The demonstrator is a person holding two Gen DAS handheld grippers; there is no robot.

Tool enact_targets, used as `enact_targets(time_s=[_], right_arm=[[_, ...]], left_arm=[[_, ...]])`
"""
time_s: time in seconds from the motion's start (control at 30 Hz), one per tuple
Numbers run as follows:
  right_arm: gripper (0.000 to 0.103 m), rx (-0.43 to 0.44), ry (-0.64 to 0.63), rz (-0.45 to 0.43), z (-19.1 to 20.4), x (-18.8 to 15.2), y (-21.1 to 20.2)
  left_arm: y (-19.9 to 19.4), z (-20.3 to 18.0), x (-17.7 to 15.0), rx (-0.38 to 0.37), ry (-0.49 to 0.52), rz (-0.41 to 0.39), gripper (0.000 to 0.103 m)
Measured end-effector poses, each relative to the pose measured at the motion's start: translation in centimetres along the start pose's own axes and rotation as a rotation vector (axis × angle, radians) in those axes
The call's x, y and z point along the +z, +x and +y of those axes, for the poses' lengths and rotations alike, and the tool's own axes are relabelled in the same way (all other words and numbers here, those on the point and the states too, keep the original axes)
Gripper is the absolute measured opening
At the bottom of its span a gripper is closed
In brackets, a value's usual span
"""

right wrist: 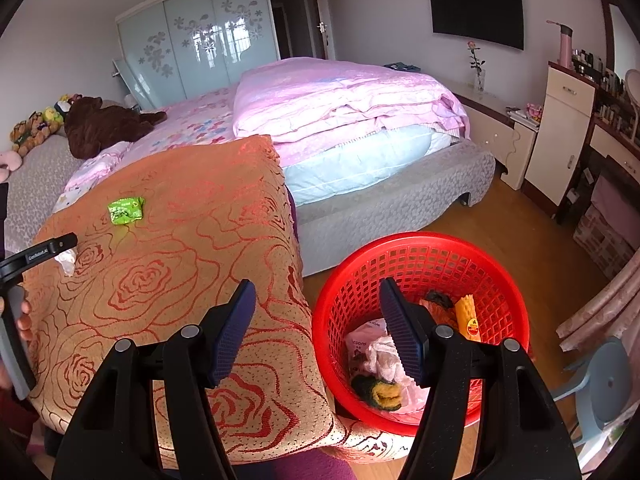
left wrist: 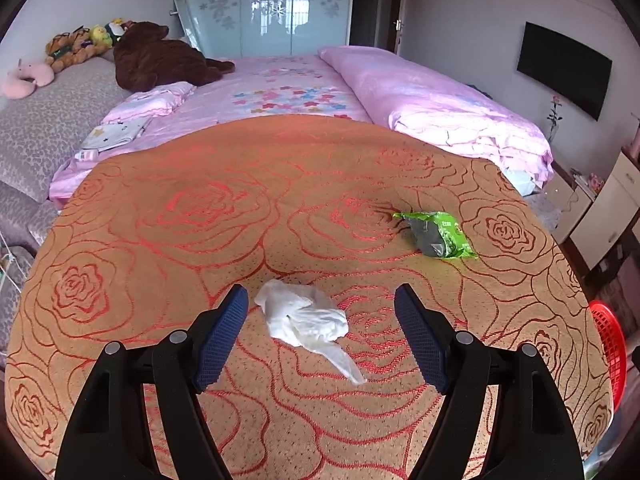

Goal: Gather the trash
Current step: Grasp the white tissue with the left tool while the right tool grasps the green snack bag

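Observation:
A crumpled white tissue [left wrist: 306,318] lies on the orange rose-patterned cloth [left wrist: 200,240], between the open fingers of my left gripper [left wrist: 320,300], which is empty. A green snack wrapper [left wrist: 438,234] lies farther right on the cloth; it also shows in the right wrist view [right wrist: 126,210]. My right gripper [right wrist: 318,292] is open and empty, above the cloth's right edge and the red basket [right wrist: 424,248], which holds several pieces of trash. The left gripper's side [right wrist: 38,254] and part of the tissue [right wrist: 67,261] show at the left of the right wrist view.
A bed with a pink quilt [right wrist: 340,100] stands behind the cloth-covered surface. A brown plush bear [left wrist: 160,58] lies on it. The basket's rim [left wrist: 610,344] shows at the right edge. White cabinets [right wrist: 560,128] and a blue stool [right wrist: 600,380] stand right on the wood floor.

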State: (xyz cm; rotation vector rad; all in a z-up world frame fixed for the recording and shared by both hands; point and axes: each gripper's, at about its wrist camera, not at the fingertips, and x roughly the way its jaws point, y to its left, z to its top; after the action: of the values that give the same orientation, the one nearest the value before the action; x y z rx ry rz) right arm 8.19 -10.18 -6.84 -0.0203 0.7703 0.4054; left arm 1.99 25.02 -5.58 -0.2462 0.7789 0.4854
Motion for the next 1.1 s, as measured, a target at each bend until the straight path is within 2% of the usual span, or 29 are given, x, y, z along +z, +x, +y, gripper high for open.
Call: enact_targets(time_s=[0.03, 0.2, 0.23, 0.27, 0.53, 0.9, 1.0, 1.1], right_arm=[[0.062, 0.0, 0.001, 0.002, 0.0, 0.0, 0.1], [0.062, 0.009, -0.019, 0.005, 1.1, 0.3, 0.5], [0.062, 0.012, -0.025, 0.004, 1.4, 0.4, 0.6], [0.062, 0.017, -0.035, 0.003, 1.9, 0.6, 0.8], [0.062, 0.122, -0.127, 0.001, 8.0, 3.5, 3.2], [0.062, 0.312, -0.262, 0.126, 19.3, 6.5, 10.1], [0.064, 0.308, -0.295, 0.133, 21.4, 6.7, 11.3], [0.075, 0.274, -0.309, 0.121, 22.6, 7.1, 12.4]], left_arm=[[0.3, 0.0, 0.0, -0.001, 0.003, 0.004, 0.07], [1.3, 0.8, -0.1, -0.024, -0.006, 0.037, 0.047], [1.3, 0.9, 0.0, -0.024, -0.006, 0.039, 0.045], [1.4, 0.9, -0.1, -0.024, -0.004, 0.041, 0.037], [1.7, 1.2, -0.1, -0.032, -0.006, 0.057, 0.035], [1.8, 1.3, 0.0, -0.038, -0.013, 0.062, 0.035], [1.8, 1.2, 0.0, -0.045, -0.02, 0.062, 0.035], [1.8, 1.3, 0.0, -0.055, -0.029, 0.061, 0.035]])
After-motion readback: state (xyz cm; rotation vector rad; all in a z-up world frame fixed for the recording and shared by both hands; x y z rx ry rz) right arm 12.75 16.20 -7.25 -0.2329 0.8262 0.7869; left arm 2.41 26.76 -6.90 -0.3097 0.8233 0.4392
